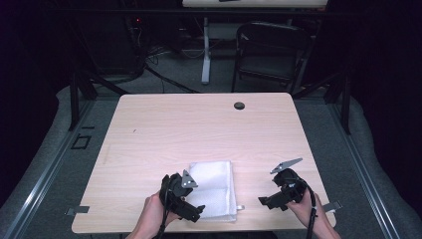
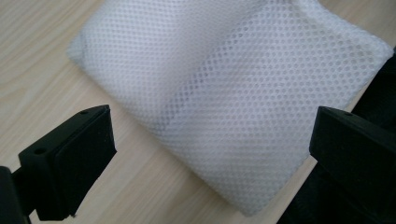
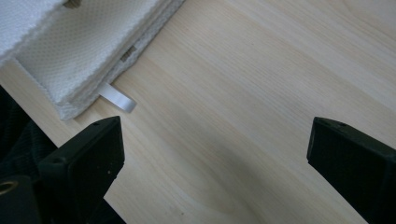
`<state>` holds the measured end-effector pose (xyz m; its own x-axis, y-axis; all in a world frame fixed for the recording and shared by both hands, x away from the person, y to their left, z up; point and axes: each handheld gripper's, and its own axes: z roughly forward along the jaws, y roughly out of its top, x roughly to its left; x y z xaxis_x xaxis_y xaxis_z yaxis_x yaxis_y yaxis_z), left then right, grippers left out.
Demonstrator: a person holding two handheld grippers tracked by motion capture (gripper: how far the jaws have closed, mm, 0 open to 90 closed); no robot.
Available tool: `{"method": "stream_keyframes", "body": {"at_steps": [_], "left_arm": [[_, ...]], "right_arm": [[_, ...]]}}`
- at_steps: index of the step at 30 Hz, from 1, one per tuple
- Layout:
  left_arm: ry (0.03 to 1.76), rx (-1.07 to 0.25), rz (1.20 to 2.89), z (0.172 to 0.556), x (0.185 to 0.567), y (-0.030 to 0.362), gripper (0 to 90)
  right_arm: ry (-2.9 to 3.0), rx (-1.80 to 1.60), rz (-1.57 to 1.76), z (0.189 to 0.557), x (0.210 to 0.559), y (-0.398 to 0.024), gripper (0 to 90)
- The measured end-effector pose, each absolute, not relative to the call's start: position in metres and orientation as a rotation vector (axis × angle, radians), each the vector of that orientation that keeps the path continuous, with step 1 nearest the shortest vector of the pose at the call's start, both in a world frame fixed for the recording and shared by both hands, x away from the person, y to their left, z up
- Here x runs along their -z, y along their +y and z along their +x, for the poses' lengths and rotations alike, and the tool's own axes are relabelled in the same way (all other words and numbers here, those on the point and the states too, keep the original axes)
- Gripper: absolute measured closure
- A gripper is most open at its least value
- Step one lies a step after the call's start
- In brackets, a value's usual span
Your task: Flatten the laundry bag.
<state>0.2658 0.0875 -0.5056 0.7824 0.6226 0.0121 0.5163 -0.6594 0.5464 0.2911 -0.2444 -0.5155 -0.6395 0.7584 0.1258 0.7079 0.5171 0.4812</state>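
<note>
Folded mesh cloth between spread left fingers

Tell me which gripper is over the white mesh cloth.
The left gripper: its open jaws frame the folded mesh cloth. The right gripper, also open, is over bare table beside the cloth's edge.

You see a white mesh cloth: soft, matt, open honeycomb weave | its satin tag: smooth, slightly glossy | bench: pale wood-grain, smooth, low sheen | your tongs: black matt plastic
</note>
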Motion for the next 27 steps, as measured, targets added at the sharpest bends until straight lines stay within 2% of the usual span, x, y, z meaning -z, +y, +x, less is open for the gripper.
{"method": "stream_keyframes", "body": {"at_steps": [12, 14, 18, 27], "left_arm": [[0.752, -0.218, 2.496, 0.254, 0.517, 0.055, 0.1], [0.724, -0.217, 2.507, 0.252, 0.519, 0.047, 5.0], [0.667, -0.226, 2.536, 0.248, 0.521, 0.031, 8.8], [0.627, -0.308, 2.574, 0.244, 0.525, 0.010, 12.1]], "right_arm": [[2.666, -0.757, 1.281, 0.296, 0.518, -0.240, 4.3], [2.673, -0.757, 1.269, 0.297, 0.518, -0.242, 4.3], [2.683, -0.788, 1.274, 0.295, 0.518, -0.240, 4.4], [2.685, -0.762, 1.269, 0.295, 0.517, -0.242, 4.5]]}}
